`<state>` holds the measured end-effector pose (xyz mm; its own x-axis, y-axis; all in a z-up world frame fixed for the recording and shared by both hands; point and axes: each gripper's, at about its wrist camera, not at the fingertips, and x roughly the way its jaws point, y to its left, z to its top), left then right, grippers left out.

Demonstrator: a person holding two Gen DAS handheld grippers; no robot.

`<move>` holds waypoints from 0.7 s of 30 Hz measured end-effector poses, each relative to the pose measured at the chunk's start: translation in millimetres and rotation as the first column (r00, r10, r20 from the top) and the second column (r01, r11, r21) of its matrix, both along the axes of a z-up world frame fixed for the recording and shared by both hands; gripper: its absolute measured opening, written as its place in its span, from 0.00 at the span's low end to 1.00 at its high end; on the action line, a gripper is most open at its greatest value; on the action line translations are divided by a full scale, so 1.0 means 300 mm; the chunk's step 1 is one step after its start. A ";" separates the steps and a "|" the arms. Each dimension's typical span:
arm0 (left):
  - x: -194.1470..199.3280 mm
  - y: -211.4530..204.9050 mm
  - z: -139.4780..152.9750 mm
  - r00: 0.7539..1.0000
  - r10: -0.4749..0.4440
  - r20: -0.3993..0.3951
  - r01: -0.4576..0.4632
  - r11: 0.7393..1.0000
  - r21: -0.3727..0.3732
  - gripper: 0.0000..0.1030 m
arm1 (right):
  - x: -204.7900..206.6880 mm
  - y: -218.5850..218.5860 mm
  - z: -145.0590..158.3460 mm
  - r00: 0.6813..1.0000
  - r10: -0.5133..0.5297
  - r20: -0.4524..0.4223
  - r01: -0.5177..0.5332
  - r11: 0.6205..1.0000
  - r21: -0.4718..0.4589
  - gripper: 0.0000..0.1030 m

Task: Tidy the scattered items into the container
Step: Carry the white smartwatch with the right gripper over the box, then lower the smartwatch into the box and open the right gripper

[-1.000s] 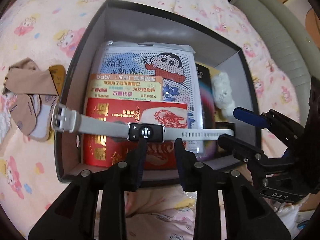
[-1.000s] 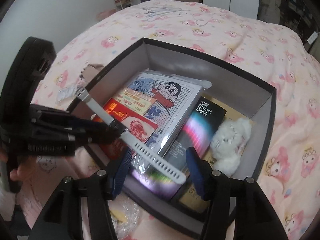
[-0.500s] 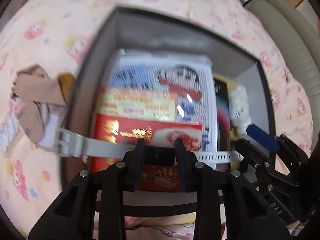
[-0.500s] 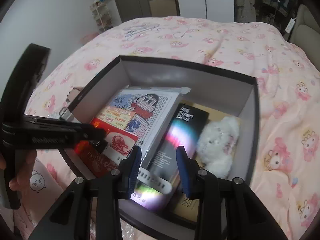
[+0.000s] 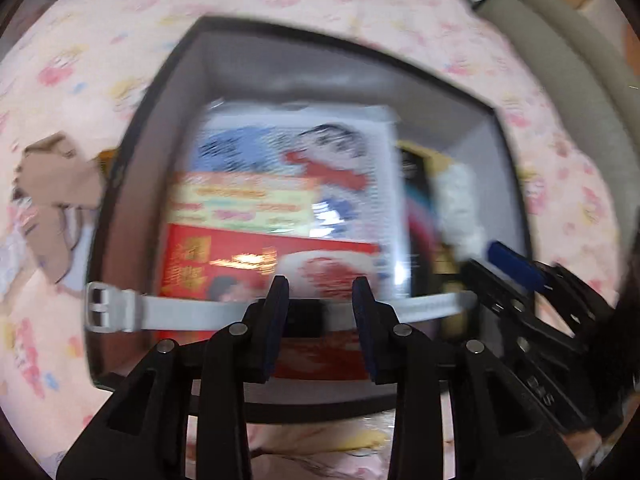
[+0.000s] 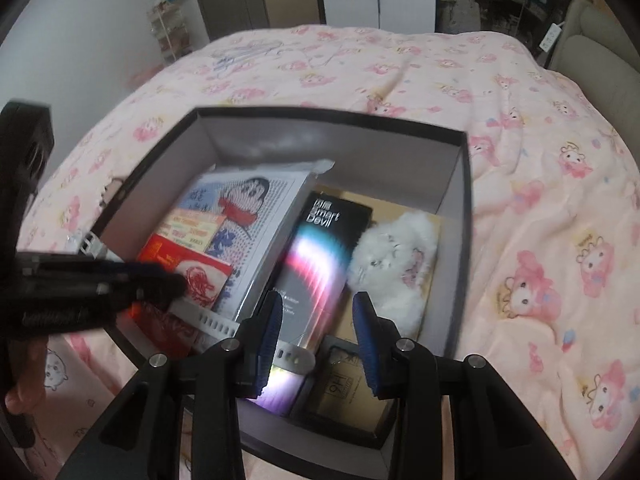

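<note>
Pale grey rubber, the watch (image 5: 192, 312) hangs across the near part of the dark box (image 5: 132, 184), its buckle end past the box's left wall and its holed strap end running right. The left wrist view is smeared by motion, so you cannot read the print on anything inside, and the watch's black face is half hidden between the fingers.

Your left gripper (image 5: 320, 300) pinches the watch by its face, pads pressed on either side. Your right gripper (image 6: 316, 312) has just been narrowing to a half-spread gap; the strap's tip (image 6: 294, 356) lies by its left finger, but you cannot tell from either view whether a pad presses on it.

Below the watch, in the box, lie a red packet (image 5: 224, 260), a yellow card (image 5: 240, 200) and a cartoon book (image 5: 320, 148) on the left, a black phone box (image 6: 320, 248) in the middle and a white plush toy (image 6: 392, 256) on the right. A small black-and-gold box (image 6: 344, 392) sits in the near right corner, partly cut off by your right fingers.

Outside the left wall, brown socks (image 5: 52, 184) lie on the pink bedspread (image 6: 520, 160).
</note>
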<state>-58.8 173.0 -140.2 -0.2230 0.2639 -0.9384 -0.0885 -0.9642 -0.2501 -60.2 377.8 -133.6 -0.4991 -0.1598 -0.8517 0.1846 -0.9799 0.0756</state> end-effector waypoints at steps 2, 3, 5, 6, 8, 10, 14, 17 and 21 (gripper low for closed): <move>0.027 -0.006 0.006 1.000 -0.023 0.011 0.023 1.000 0.001 0.32 | 0.012 -0.028 -0.026 0.998 0.042 0.043 -0.044 0.998 0.038 0.31; 0.045 -0.005 0.013 0.999 -0.052 0.011 0.051 0.999 0.010 0.33 | 0.024 -0.041 -0.037 0.995 0.074 0.066 -0.076 0.996 0.037 0.31; 0.073 -0.001 0.021 0.994 -0.107 0.026 0.106 0.994 0.038 0.34 | 0.038 -0.042 -0.051 0.989 0.095 0.114 -0.095 0.995 -0.006 0.31; 0.082 -0.003 0.032 0.992 -0.122 0.014 0.121 0.992 0.040 0.34 | 0.037 -0.033 -0.050 0.987 0.095 0.133 -0.091 0.995 -0.036 0.31; 0.085 -0.020 0.052 0.994 -0.108 -0.005 0.108 0.993 0.045 0.34 | 0.034 -0.011 -0.030 0.988 0.088 0.131 -0.076 0.993 -0.092 0.31; 0.074 -0.044 0.060 0.997 -0.078 -0.018 0.079 0.995 0.057 0.34 | 0.036 0.013 0.006 0.995 0.055 0.078 -0.046 0.993 -0.110 0.31; 0.061 -0.085 0.010 0.998 -0.024 0.058 0.022 0.999 0.033 0.34 | 0.031 0.054 0.033 1.000 -0.018 0.002 0.018 0.996 -0.090 0.32; 0.101 -0.100 0.052 0.996 -0.079 0.041 0.076 0.994 0.077 0.34 | 0.019 0.078 0.014 0.997 -0.057 0.044 0.061 0.995 -0.079 0.32; 0.128 -0.172 0.091 0.999 -0.049 0.022 0.047 0.996 0.080 0.34 | 0.026 0.084 0.031 0.999 -0.045 0.030 0.048 0.991 -0.122 0.32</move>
